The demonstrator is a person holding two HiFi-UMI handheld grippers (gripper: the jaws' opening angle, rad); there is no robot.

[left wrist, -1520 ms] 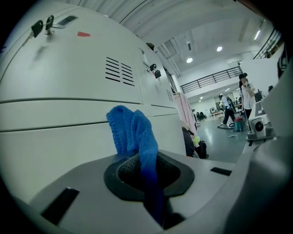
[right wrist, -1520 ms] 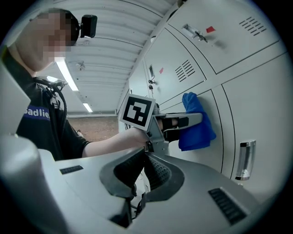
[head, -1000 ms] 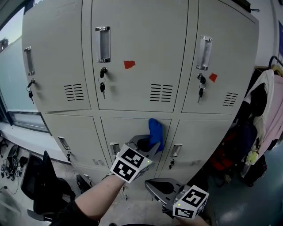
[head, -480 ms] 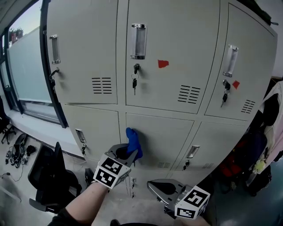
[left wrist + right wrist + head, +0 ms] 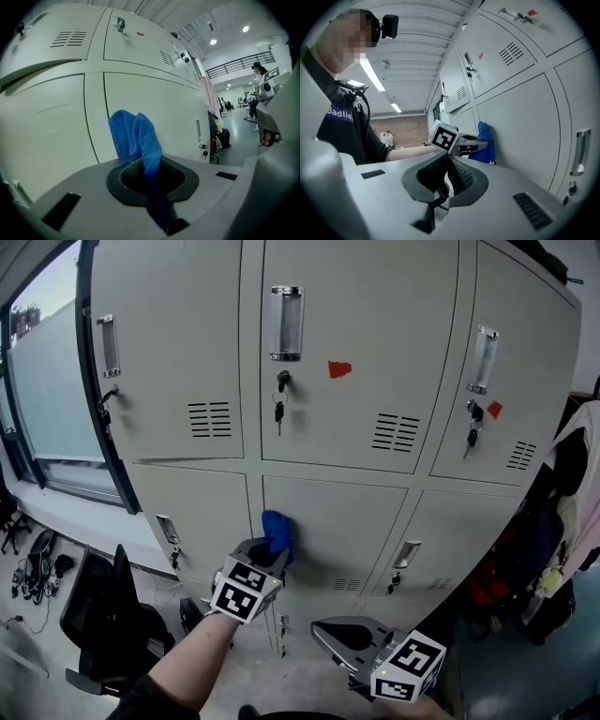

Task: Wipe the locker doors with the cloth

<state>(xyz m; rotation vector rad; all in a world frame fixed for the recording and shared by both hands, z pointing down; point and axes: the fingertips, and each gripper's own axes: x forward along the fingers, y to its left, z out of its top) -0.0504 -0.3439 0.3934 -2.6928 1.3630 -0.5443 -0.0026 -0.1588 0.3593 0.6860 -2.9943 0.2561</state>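
Observation:
A blue cloth [image 5: 278, 532] is bunched in my left gripper [image 5: 263, 557], which is shut on it. The cloth sits against the lower middle locker door [image 5: 352, 526], at its left edge near the seam. In the left gripper view the cloth [image 5: 136, 133] stands up out of the shut jaws of the left gripper [image 5: 151, 174] in front of the grey door [image 5: 154, 103]. My right gripper [image 5: 343, 638] hangs lower and to the right, away from the lockers, shut on nothing. The right gripper view shows its own shut jaws [image 5: 446, 174] and, beyond them, the cloth [image 5: 485, 140].
Upper doors carry handles [image 5: 286, 322], keys in locks [image 5: 278, 411] and red stickers [image 5: 338, 368]. A black office chair [image 5: 105, 615] stands at lower left under a window [image 5: 47, 399]. Clothes and bags [image 5: 562, 512] hang to the right of the lockers.
My left gripper slid the cloth leftward across the lower middle door, from its right part to its left edge. The right gripper stayed low and shut.

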